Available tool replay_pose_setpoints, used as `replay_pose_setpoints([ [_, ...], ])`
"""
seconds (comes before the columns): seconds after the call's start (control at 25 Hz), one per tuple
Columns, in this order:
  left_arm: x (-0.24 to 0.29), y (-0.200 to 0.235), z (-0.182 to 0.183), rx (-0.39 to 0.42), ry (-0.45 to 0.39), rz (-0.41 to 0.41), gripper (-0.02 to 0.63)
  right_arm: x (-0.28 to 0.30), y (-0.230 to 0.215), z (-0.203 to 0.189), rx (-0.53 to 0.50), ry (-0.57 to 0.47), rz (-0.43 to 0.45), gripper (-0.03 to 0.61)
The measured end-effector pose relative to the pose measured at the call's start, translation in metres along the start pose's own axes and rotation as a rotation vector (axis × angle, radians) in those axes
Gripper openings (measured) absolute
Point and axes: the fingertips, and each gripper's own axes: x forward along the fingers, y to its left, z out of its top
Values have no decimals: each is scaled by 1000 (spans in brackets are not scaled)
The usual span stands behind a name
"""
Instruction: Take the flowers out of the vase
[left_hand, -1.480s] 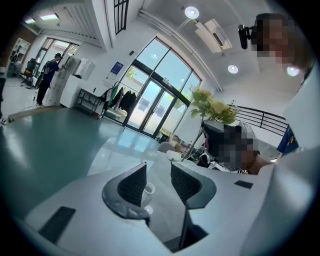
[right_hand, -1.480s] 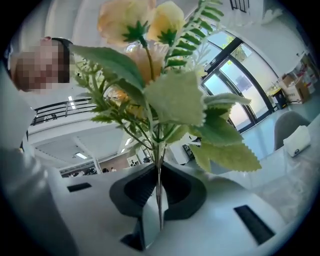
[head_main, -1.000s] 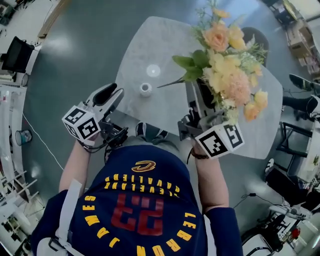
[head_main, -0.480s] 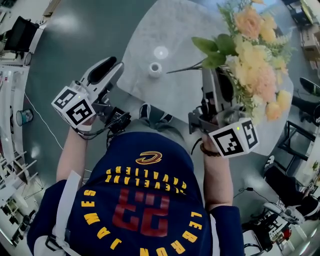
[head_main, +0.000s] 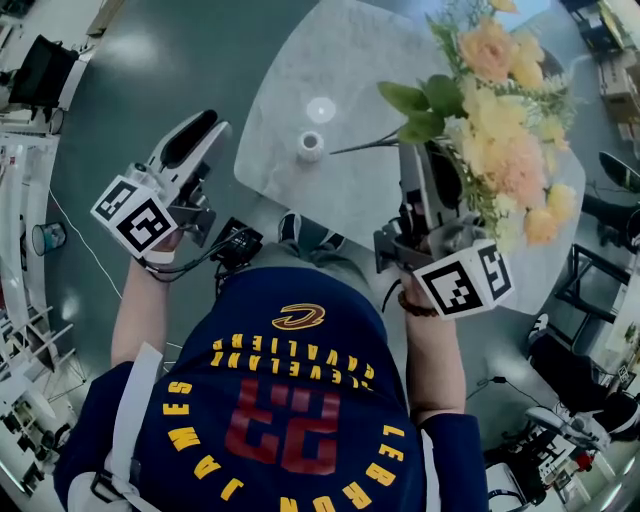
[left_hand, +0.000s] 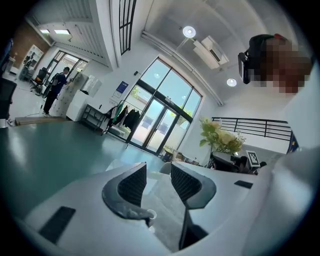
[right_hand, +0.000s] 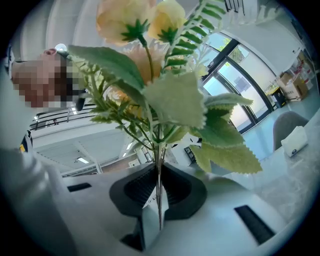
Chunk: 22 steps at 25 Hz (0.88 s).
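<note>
The flowers (head_main: 500, 130), a bunch of peach and pale yellow blooms with green leaves, are seen at the upper right of the head view, lifted clear of the vase and above the right part of the table. In the right gripper view the flowers (right_hand: 165, 95) fill the upper half of the frame, and their thin stems are gathered into one bundle that runs down into the centre.

The stems are clamped by the right gripper (right_hand: 159, 187): its dark ribbed pads are drawn in until only the narrow width of the bundle is left between them. In the head view the right gripper (head_main: 412, 185) is found right of centre, just below the leaves, with its marker cube at the person's wrist.

The vase (head_main: 310, 147), small and white, is left standing upright on the pale marbled table (head_main: 330, 60), well apart from the flowers, at upper centre of the frame.

The left gripper (head_main: 205, 128) is held at the left of the head view, off the table's edge and pointed toward the vase. In the left gripper view its jaws (left_hand: 159, 182) are seen standing apart with nothing gripped between them; only the tabletop and the vase's rim (left_hand: 150, 215) are seen beyond, untouched.
</note>
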Motion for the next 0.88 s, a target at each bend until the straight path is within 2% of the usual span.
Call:
replay_pose_setpoints([
  [0.88, 0, 0, -2, -20, 8, -9, 153, 4, 6, -4, 7, 12, 20, 35],
])
